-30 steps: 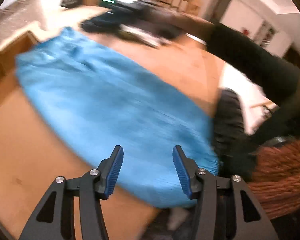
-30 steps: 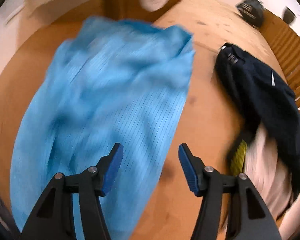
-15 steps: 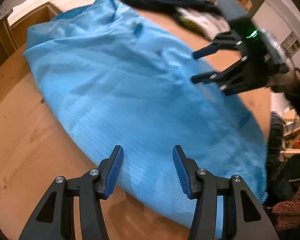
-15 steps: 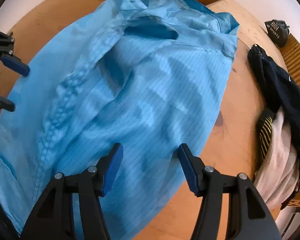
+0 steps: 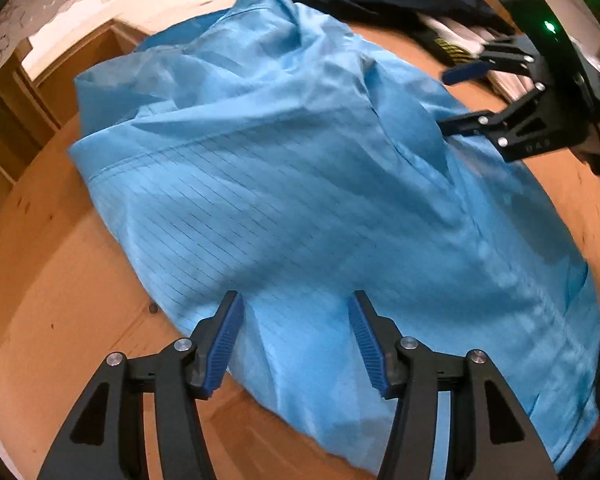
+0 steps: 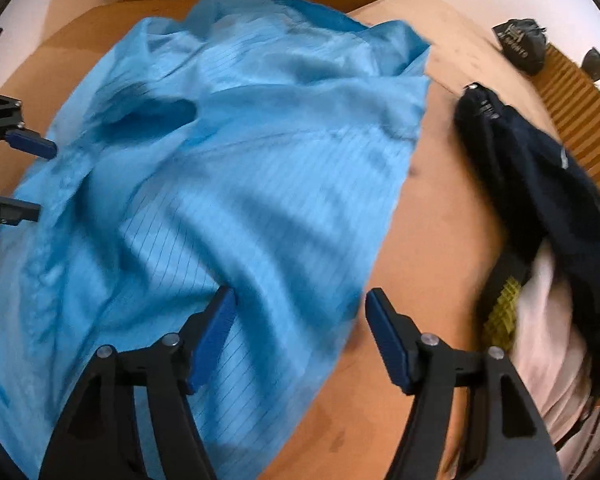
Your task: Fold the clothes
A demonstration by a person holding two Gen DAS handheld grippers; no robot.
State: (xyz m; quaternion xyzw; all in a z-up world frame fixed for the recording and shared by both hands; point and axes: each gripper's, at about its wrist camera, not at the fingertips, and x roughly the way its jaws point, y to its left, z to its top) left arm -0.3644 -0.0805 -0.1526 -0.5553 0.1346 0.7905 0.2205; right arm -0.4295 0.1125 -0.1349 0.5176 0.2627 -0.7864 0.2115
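The wooden counter (image 5: pixel 60 300) carries a big light-blue shirt (image 5: pixel 300 184), spread out and wrinkled across most of the top, w/ bare wood showing along its left edge and btwn its right edge and a pile of dark & pale clothes (image 6: pixel 540 216) at the counter's far right. Left tongs (image 5: pixel 296 336) hang low over the shirt's near hem, jaws apart, nothing gripped. Right tongs (image 6: pixel 300 332) sit over the opposite side edge, also apart & empty, one finger above cloth, the other above bare wood.
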